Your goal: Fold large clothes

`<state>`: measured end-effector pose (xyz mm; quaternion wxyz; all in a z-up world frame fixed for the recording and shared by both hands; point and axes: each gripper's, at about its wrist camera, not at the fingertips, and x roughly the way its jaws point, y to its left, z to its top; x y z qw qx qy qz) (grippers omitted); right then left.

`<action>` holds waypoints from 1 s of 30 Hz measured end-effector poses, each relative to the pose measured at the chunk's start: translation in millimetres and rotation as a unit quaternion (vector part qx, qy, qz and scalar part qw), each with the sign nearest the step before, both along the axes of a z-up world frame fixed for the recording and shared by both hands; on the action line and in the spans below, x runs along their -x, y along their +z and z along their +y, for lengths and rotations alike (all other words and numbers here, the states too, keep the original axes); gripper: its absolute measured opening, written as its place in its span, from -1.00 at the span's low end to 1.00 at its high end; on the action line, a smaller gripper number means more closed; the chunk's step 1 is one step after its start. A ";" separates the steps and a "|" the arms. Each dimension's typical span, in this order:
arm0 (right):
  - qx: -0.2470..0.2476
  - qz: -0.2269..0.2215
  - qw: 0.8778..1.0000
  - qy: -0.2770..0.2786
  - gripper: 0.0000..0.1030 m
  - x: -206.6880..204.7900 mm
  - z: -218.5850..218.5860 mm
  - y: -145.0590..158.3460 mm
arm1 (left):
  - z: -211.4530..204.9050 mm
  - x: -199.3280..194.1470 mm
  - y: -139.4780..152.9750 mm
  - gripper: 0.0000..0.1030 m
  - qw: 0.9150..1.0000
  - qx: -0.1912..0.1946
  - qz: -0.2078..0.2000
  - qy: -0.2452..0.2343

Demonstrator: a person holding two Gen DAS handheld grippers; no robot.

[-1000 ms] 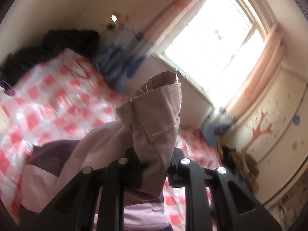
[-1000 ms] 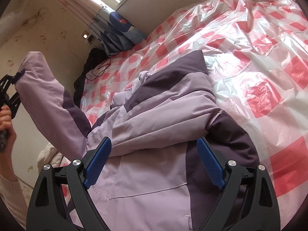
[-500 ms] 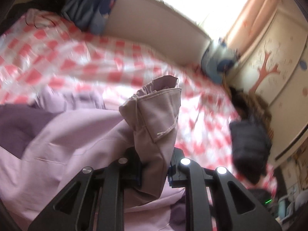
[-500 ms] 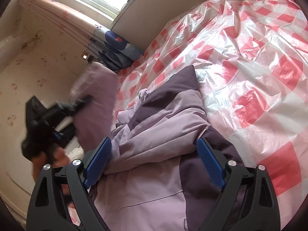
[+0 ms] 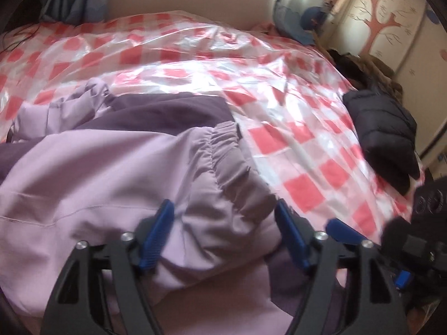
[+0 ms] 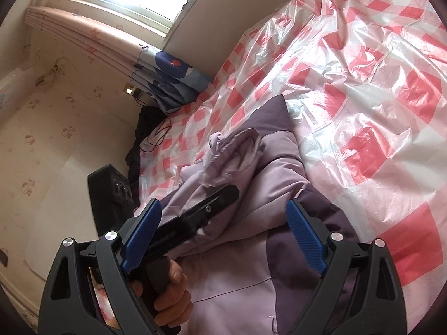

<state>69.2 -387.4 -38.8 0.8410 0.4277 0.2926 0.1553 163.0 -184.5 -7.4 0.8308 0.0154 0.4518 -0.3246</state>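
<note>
A lilac jacket with dark purple panels lies on the bed's red-and-white checked plastic sheet. Its sleeve, ending in a gathered cuff, is laid across the jacket's body. My left gripper points down at it and its jaws are opening; the sleeve lies loose between the blue pads. In the right wrist view the left gripper rests low over the jacket, held by a hand. My right gripper hovers open over the jacket's lower part with nothing gripped.
A folded dark puffer jacket lies at the bed's right edge beside brown fur. A blue-patterned cloth hangs at the head of the bed under the window. Dark clothes and a cable fill the far corner.
The left gripper came down from up high with the sleeve cuff shut in it, laid the sleeve over the jacket and parted its jaws. The right gripper stayed open and nearly still.
</note>
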 end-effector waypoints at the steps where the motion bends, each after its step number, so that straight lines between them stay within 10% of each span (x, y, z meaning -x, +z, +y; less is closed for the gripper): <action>1: -0.005 -0.002 1.000 0.001 0.69 -0.1 -1.0 -0.8 | 1.8 3.4 4.7 0.42 1.000 -0.006 -0.004 -0.002; 9: 0.012 -0.016 0.999 0.035 0.70 -7.1 12.1 8.1 | 145.8 11.7 66.7 0.63 0.990 0.042 -0.054 0.121; 14: 0.137 -0.027 0.989 0.056 0.70 -20.0 49.1 30.6 | 254.7 -11.4 65.8 0.63 0.972 0.063 -0.028 0.223; 17: 0.108 0.028 0.991 0.069 0.69 -56.7 55.8 18.1 | 295.2 -18.8 54.8 0.63 0.963 0.068 -0.022 0.261; 21: 0.104 0.058 0.989 0.083 -0.63 -85.8 66.1 10.5 | 324.7 -24.1 25.6 0.63 0.954 0.077 0.010 0.289; 27: 0.195 -0.032 0.978 0.061 -0.71 -67.1 66.3 53.5 | 328.7 -15.4 25.8 0.63 0.955 0.081 -0.020 0.283; 30: 0.209 0.021 0.976 0.063 -0.71 -76.3 55.8 19.1 | 316.5 -27.2 9.0 0.63 0.963 0.047 0.007 0.267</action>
